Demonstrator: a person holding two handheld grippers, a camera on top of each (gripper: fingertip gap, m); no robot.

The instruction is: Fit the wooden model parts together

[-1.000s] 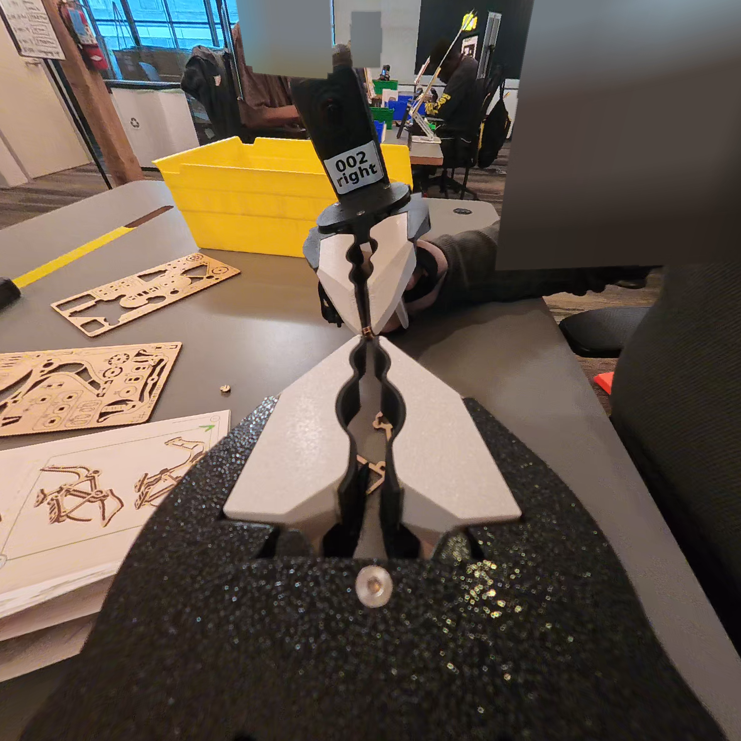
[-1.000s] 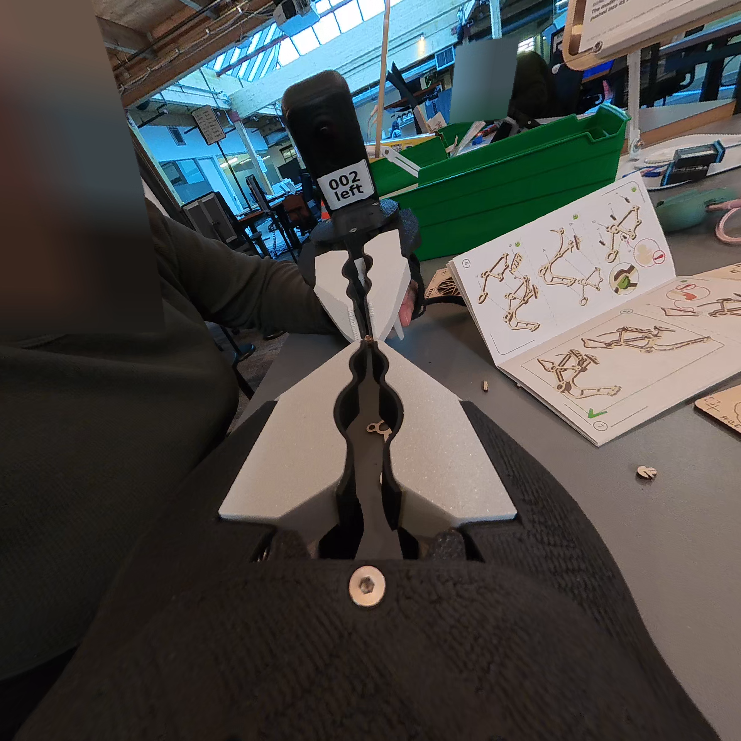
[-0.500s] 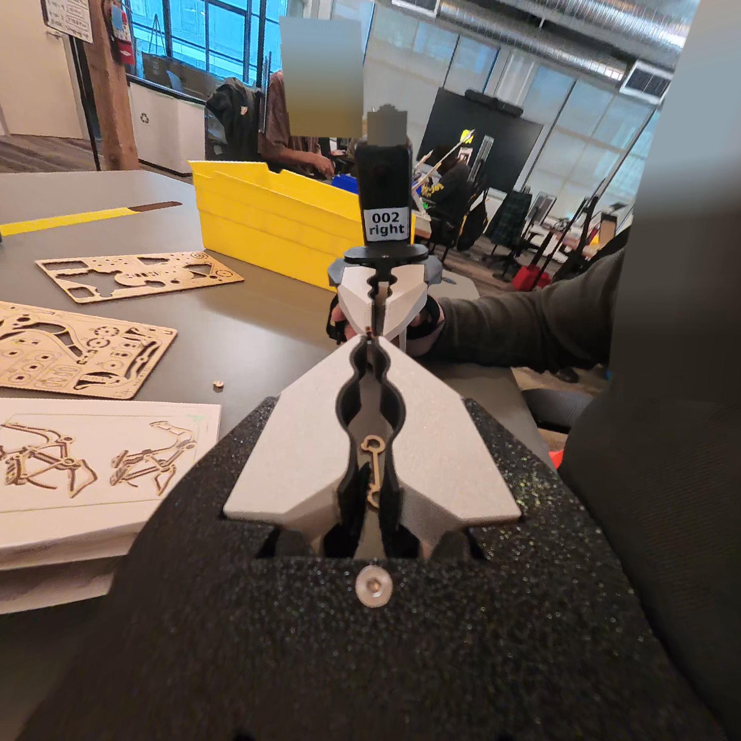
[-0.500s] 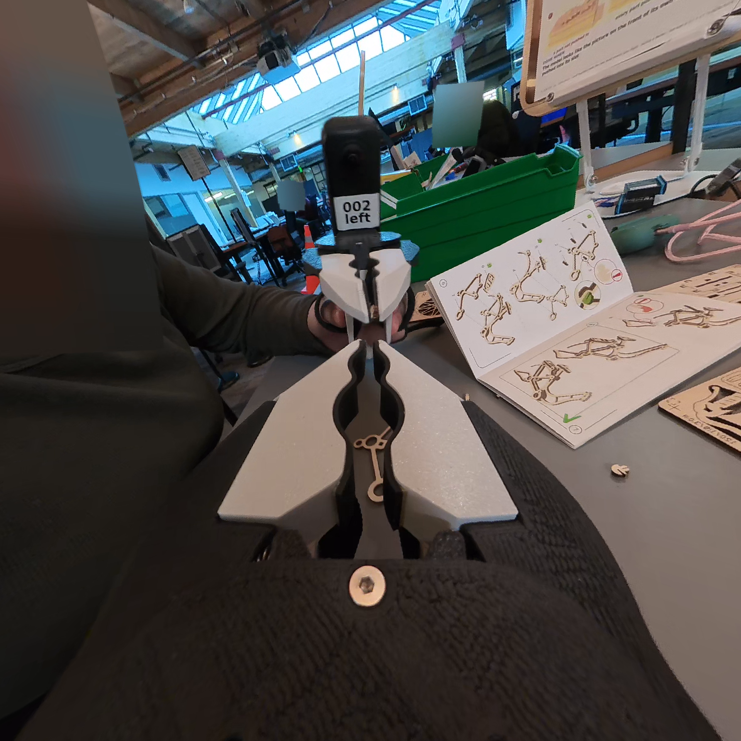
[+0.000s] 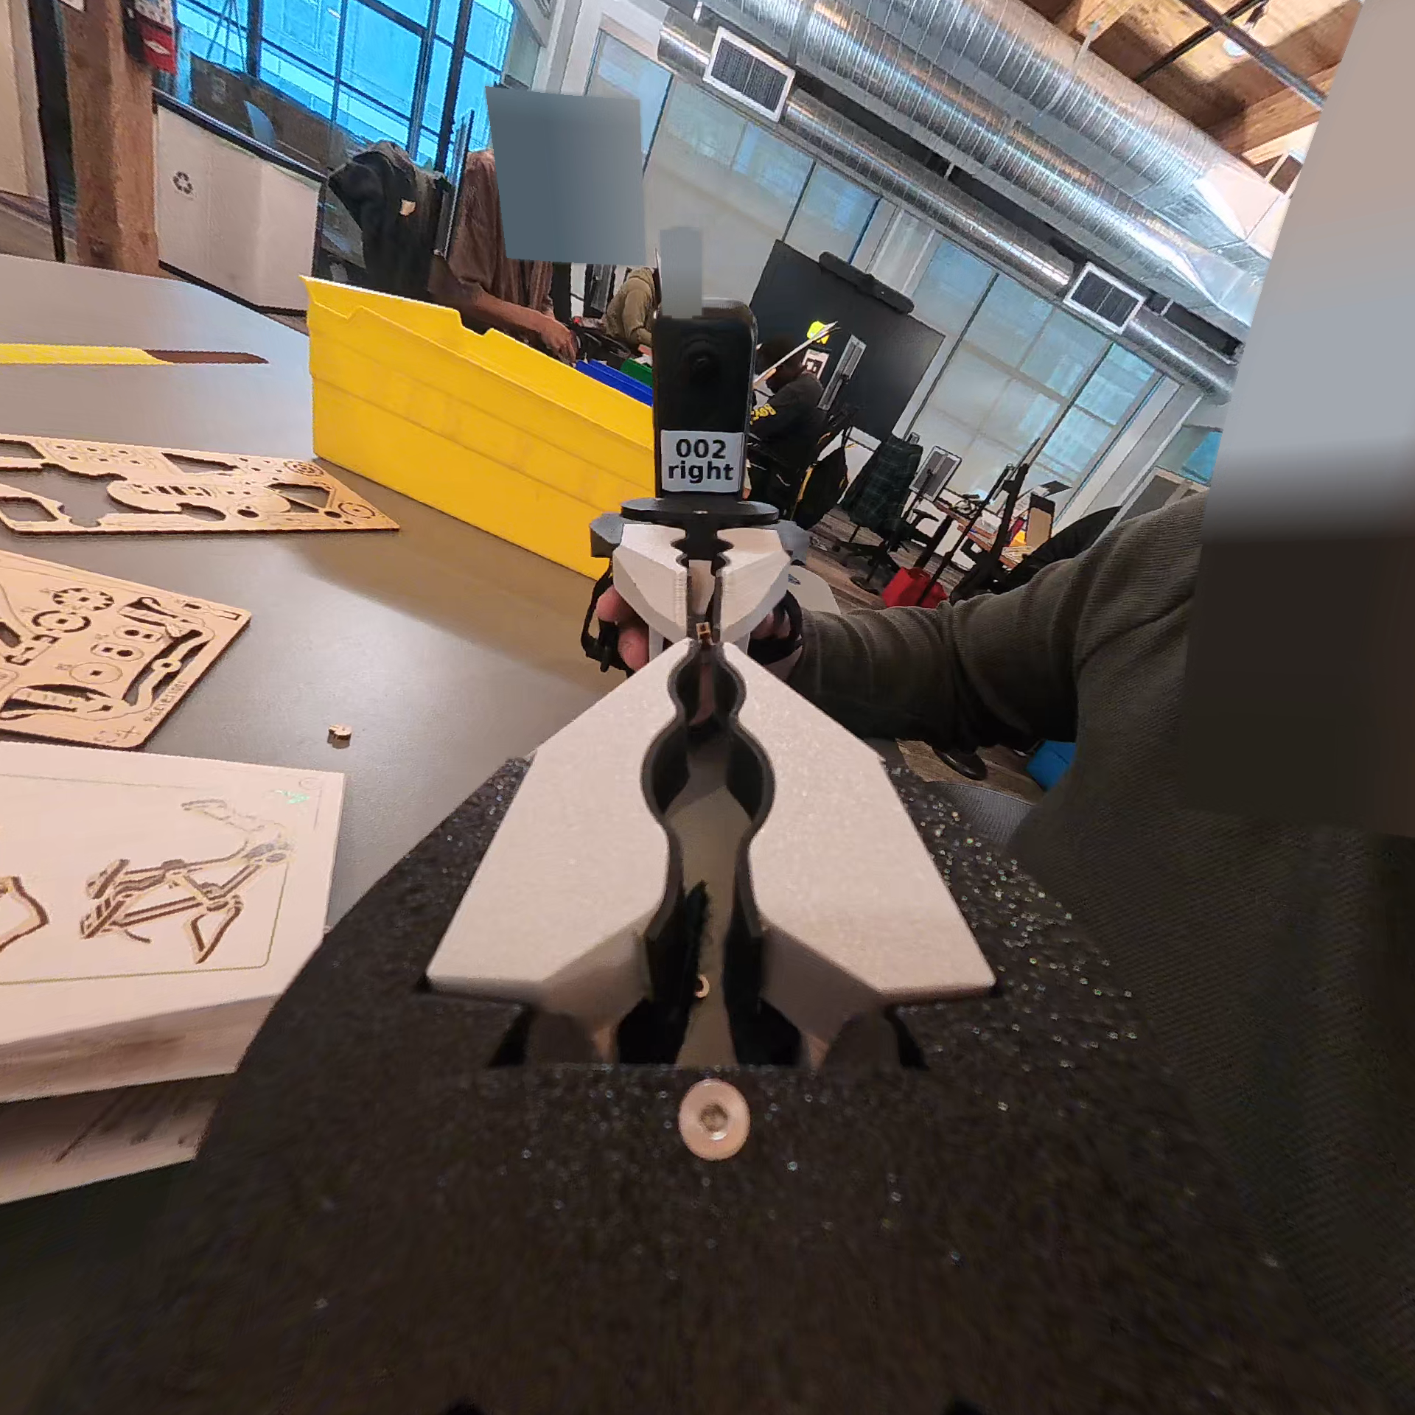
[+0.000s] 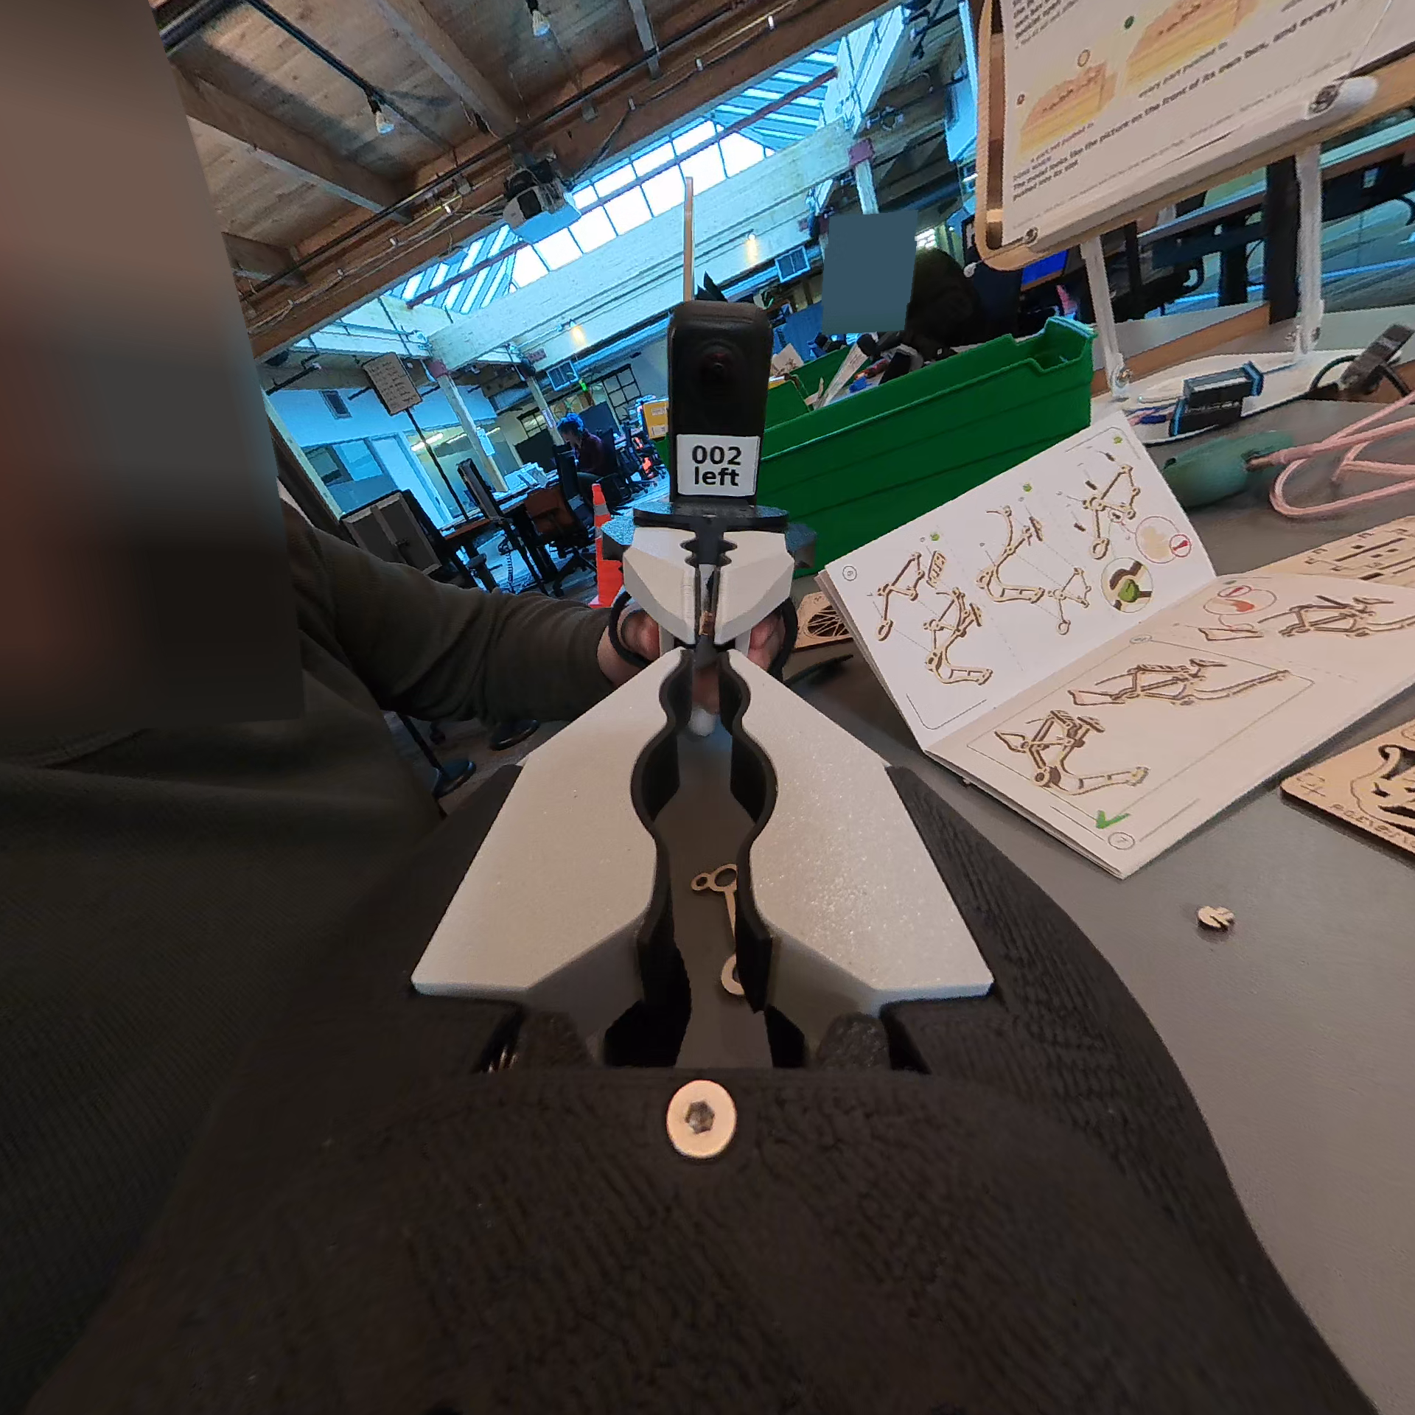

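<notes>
Left to right. Laser-cut plywood part sheets (image 5: 115, 651) lie near the grey table's (image 5: 429, 612) left edge, pieces still in them; open white instruction booklet (image 6: 1072, 689) toward its right edge. Assembly looks early; most joining remains.

Left gripper (image 6: 705, 629): fingers closed, pinching a small tan wooden piece (image 6: 705, 624). Right gripper (image 5: 702, 630): tips nearly together around a tiny wooden peg (image 5: 702, 629); pad contact unclear. Grippers meet tip to tip above the table's near edge, likely mid-insertion.
</notes>
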